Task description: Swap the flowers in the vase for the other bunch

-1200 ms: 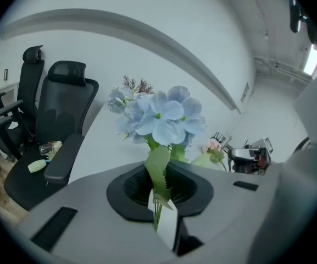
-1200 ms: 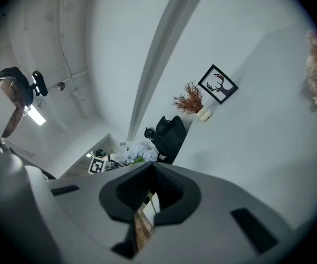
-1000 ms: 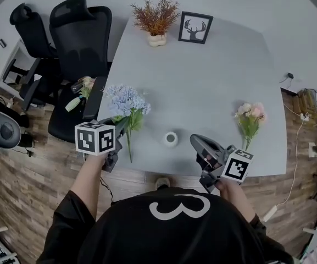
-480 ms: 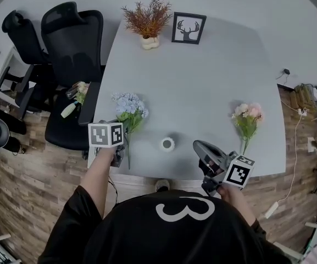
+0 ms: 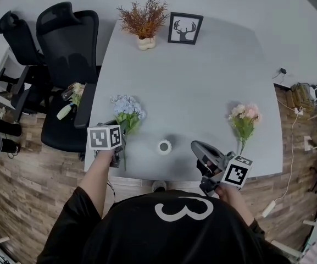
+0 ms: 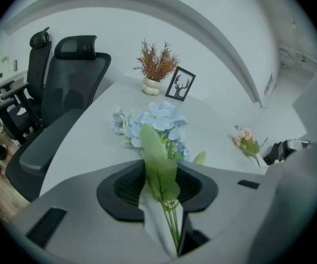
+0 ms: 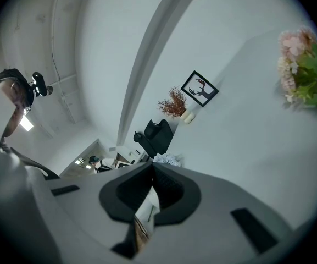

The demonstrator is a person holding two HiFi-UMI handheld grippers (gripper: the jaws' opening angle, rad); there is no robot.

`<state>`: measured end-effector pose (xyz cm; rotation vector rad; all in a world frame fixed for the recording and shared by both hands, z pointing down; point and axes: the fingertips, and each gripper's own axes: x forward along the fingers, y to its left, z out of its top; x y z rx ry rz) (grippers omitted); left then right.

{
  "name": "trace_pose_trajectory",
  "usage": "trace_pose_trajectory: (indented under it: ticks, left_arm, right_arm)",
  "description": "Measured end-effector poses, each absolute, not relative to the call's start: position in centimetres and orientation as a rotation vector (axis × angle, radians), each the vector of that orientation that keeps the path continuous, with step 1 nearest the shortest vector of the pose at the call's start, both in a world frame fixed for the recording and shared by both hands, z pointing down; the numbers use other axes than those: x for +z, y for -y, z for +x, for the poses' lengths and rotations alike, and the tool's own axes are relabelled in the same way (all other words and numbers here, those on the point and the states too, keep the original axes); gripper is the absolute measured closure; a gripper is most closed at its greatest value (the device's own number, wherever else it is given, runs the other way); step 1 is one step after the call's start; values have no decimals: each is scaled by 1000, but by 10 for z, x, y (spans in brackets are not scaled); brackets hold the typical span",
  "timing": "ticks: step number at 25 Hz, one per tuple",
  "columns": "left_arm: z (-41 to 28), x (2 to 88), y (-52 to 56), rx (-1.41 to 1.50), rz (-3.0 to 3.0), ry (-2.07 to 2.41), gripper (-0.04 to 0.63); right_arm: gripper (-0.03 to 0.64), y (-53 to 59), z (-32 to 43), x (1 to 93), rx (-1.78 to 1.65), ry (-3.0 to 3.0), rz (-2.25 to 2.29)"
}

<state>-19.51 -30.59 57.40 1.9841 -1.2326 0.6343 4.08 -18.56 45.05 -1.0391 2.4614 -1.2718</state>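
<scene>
The blue flowers (image 5: 126,108) are puffy blooms on thin green stems. They rest on the smooth grey table (image 5: 202,81), left of the small round white vase (image 5: 164,146). Their heads point away from the person. The left gripper (image 5: 118,147) has just been opening, and the stems sit loose between its jaws. The right gripper (image 5: 198,147) is closed tight and holds nothing. Pink flowers (image 5: 244,119) lie far right, and a black chair (image 5: 65,43) stands left.

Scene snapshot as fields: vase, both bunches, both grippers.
vase: empty, upright on table, near its front edge
blue bunch: on table left of vase, stems between jaws of left gripper
pink bunch: lying on table right of vase, untouched
left gripper: jaws have just been opening, stems loose between them
right gripper: shut, empty
</scene>
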Motion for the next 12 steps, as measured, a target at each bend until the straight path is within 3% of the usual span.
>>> trace_pose_trajectory:
  ticks: [2, 5, 12]
  left_arm:
    - [-201, 573, 309, 639, 1995, 1316, 396]
    - [-204, 568, 311, 625, 2025, 1389, 299]
    - [-203, 540, 304, 520, 2121, 1470, 235]
  right_arm:
    - [609, 186, 40, 450, -1267, -2467, -1032]
    - [609, 186, 37, 447, -1250, -2484, -1017]
    - [609, 174, 34, 446, -1256, -2515, -994]
